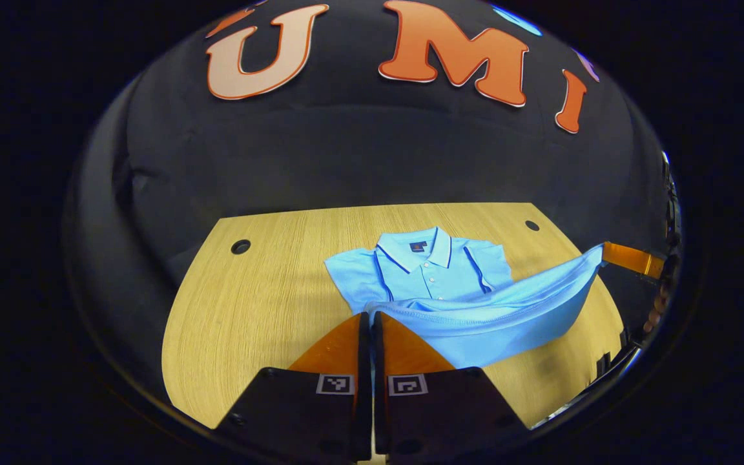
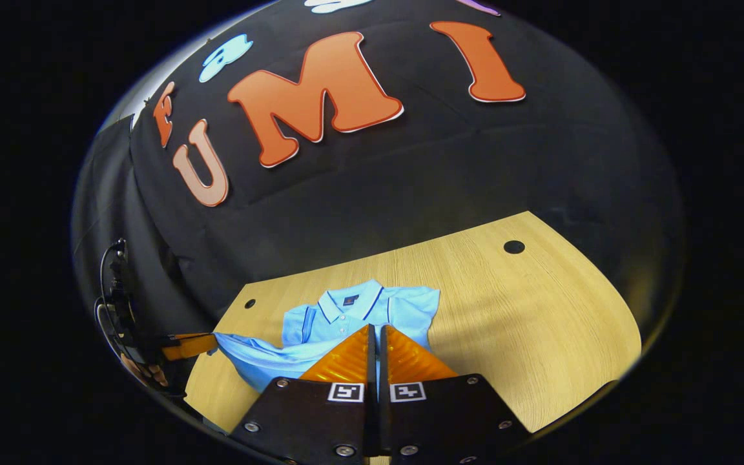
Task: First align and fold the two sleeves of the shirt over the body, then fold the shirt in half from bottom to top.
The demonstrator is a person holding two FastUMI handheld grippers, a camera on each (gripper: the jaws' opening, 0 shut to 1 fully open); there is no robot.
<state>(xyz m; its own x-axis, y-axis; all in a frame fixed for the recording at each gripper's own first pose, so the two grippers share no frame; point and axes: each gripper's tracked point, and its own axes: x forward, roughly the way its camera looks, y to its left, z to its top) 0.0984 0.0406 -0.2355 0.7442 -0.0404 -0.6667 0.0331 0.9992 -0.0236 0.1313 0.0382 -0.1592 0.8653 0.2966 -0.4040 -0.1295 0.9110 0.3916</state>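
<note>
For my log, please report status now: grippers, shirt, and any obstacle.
Left gripper shut on shirt hem, right gripper too. Shirt collar-up on table, bottom edge lifted, stretched between them. Nothing in the way.

Shirt (image 1: 456, 284) light blue, dark piping on collar (image 1: 418, 250) and shoulders, dark neck label. Table (image 1: 262, 303) ahead of the fingers pale wood grain, black holes.
</note>
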